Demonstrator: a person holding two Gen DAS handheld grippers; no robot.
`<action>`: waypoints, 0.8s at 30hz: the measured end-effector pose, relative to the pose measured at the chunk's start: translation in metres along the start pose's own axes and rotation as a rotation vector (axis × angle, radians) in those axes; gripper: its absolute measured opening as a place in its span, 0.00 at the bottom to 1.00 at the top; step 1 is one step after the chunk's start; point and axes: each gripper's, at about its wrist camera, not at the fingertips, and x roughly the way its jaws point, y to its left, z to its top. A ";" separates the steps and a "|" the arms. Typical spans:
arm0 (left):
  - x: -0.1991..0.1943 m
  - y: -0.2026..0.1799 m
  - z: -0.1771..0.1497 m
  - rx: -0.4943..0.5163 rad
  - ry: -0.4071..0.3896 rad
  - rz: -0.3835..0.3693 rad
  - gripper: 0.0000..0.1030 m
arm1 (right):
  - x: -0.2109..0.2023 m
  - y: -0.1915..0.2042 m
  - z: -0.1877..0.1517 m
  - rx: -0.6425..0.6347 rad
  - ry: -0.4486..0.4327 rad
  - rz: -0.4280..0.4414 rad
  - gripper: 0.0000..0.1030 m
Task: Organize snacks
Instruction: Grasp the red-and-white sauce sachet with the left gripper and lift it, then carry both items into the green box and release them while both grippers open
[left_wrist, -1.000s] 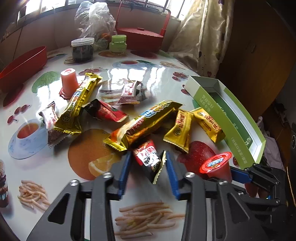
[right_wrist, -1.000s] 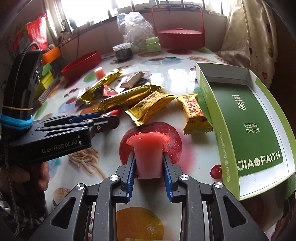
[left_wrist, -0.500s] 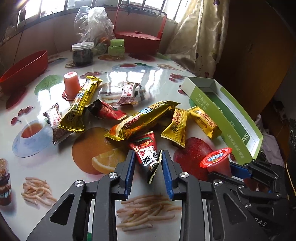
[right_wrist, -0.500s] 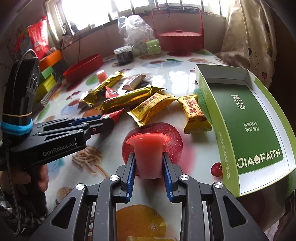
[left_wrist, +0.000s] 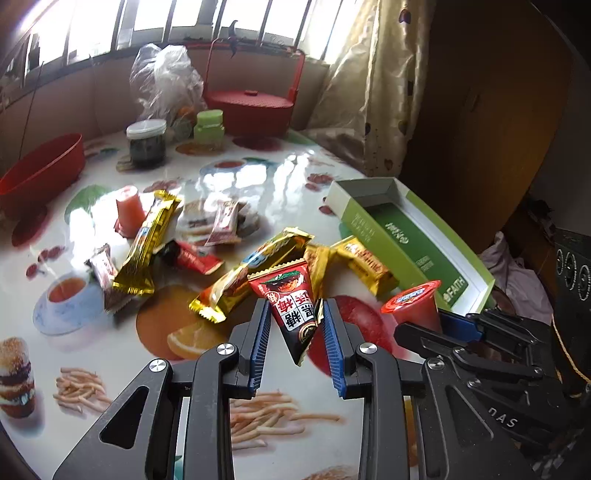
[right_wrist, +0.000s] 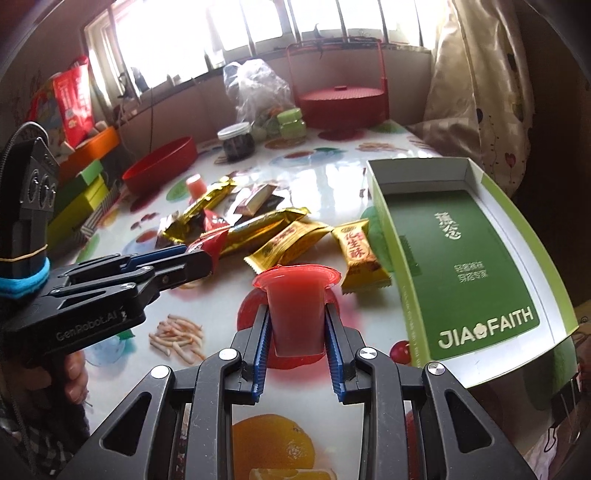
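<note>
Pinching a red triangular sachet (left_wrist: 291, 306) between blue pads, the left hand-held gripper (left_wrist: 294, 341) has lately closed and carries it clear of the table (left_wrist: 110, 354). Beside it the right hand-held gripper (right_wrist: 296, 341) is clamped on one red jelly cup (right_wrist: 295, 306), also lifted. Beyond lie four gold-wrapped bars (right_wrist: 354, 254), several smaller packets I cannot count surely, a second jelly cup (left_wrist: 127, 210) standing upside down, and one open green box (right_wrist: 461, 258), nothing visible inside it. Farther: one red bowl (right_wrist: 162, 170), two jars.
</note>
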 end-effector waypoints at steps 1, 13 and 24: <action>0.000 -0.002 0.001 0.005 -0.003 -0.002 0.29 | -0.001 -0.001 0.001 0.003 -0.004 -0.004 0.26; 0.005 -0.033 0.020 0.058 -0.025 -0.048 0.29 | -0.020 -0.034 0.012 0.075 -0.067 -0.076 0.26; 0.023 -0.080 0.040 0.128 -0.021 -0.141 0.29 | -0.034 -0.071 0.017 0.134 -0.101 -0.156 0.26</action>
